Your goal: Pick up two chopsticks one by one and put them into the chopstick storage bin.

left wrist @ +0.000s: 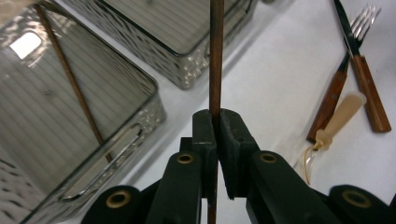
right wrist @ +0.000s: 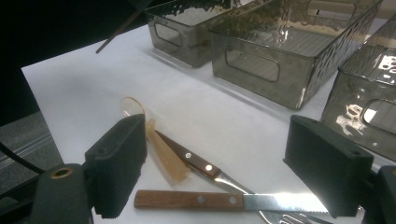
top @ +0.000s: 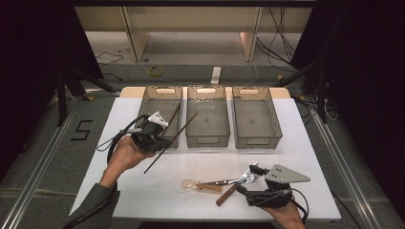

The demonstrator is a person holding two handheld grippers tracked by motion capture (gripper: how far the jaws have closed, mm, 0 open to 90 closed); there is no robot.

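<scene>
My left gripper point(top: 167, 140) point(left wrist: 217, 116) hovers at the front right corner of the left bin point(top: 149, 102), shut on a brown chopstick point(top: 184, 125) point(left wrist: 215, 56). The stick slants from the table side up over the gap between the left and middle bins. A second chopstick point(top: 174, 117) point(left wrist: 70, 77) leans inside the left bin. My right gripper point(top: 244, 179) point(right wrist: 219, 140) rests low at the front right, jaws wide open with nothing between the pads. Under it lie a wooden-handled knife point(top: 224, 196) point(right wrist: 187, 199), a wooden-handled fork point(top: 216, 182) point(right wrist: 196, 162) and a pale plastic spoon point(top: 191, 184) point(right wrist: 163, 151).
Three smoky clear bins stand in a row at the back of the white table: the left one, the middle bin point(top: 207, 140) point(right wrist: 252, 65) and the right bin point(top: 258, 142). A person's hands hold both grippers from the front edge. Cables lie on the floor beyond.
</scene>
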